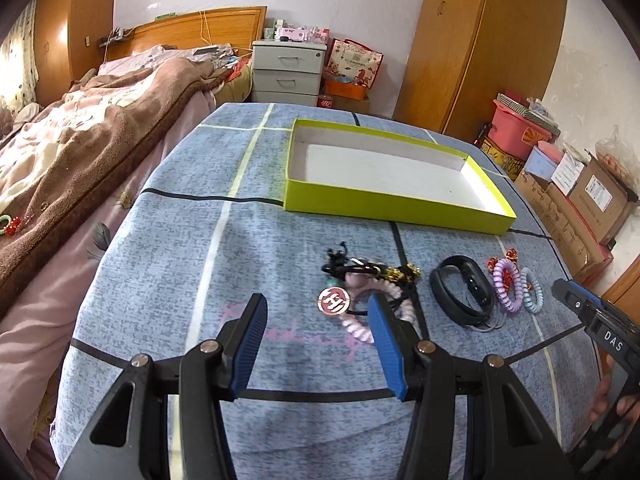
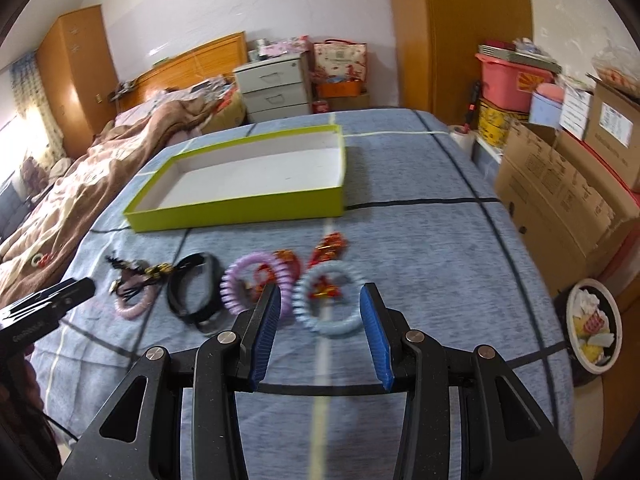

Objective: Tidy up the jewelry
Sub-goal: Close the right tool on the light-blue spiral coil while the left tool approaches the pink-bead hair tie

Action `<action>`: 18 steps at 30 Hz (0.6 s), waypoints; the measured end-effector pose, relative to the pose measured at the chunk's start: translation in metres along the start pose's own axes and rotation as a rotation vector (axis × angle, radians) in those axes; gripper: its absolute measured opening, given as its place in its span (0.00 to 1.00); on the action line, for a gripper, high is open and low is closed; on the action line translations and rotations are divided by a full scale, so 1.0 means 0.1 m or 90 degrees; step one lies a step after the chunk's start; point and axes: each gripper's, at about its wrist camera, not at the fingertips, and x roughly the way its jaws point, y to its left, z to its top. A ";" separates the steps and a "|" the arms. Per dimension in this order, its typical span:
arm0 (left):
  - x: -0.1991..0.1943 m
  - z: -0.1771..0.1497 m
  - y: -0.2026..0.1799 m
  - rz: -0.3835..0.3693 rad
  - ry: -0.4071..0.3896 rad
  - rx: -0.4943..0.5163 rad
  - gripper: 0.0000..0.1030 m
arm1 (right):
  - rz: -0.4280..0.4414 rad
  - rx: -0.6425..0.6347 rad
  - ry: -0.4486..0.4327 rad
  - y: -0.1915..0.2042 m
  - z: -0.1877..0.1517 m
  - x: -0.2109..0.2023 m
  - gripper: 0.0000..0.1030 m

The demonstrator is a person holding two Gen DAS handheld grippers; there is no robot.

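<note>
Surroundings: bed (image 1: 80,152) with brown blanket to the left of the table (image 1: 168,240); grey drawer unit (image 1: 288,72) behind; cardboard boxes (image 2: 560,192) and pink bin (image 2: 508,80) to the right; bowl (image 2: 594,326) of scraps on the floor at right.
Table cover: blue cloth with pale and black grid lines.
Obstructions: none between either gripper and the jewelry; right-wrist view is motion-blurred.
Jewelry position: a loose row on the cloth, on the near side of the tray (image 1: 384,208), apart from it.
Pink coil (image 1: 360,328): pale pink spiral band, tangled with black cords (image 1: 344,264), a gold charm (image 1: 404,272) and a round red badge (image 1: 334,301); partly behind the left gripper's right finger.
Black band (image 1: 460,296): wide black loop, just right of the tangle.
Purple coil (image 2: 256,284): lilac spiral ring, touching red ornaments (image 2: 324,250).
Blue coil (image 2: 328,308): light blue spiral ring, beside the purple one, a red piece inside its loop.
Tray: shallow, lime-green walls, white floor, nothing in it.
Left gripper (image 1: 316,344): jaws spread wide, holding nothing, over the cloth near the pink coil.
Right gripper (image 2: 320,332): jaws spread wide, holding nothing, the blue coil showing between its fingers.
</note>
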 end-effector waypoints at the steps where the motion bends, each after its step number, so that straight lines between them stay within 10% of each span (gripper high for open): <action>1: 0.01 0.00 0.02 -0.001 0.001 -0.001 0.53 | -0.006 -0.002 0.007 -0.04 0.01 0.03 0.41; 15: 0.14 0.04 0.17 -0.021 0.025 -0.024 0.53 | 0.009 -0.009 0.073 -0.24 0.06 0.38 0.41; 18: 0.17 0.04 0.20 -0.022 0.032 -0.026 0.53 | 0.008 -0.010 0.082 -0.23 0.04 0.42 0.19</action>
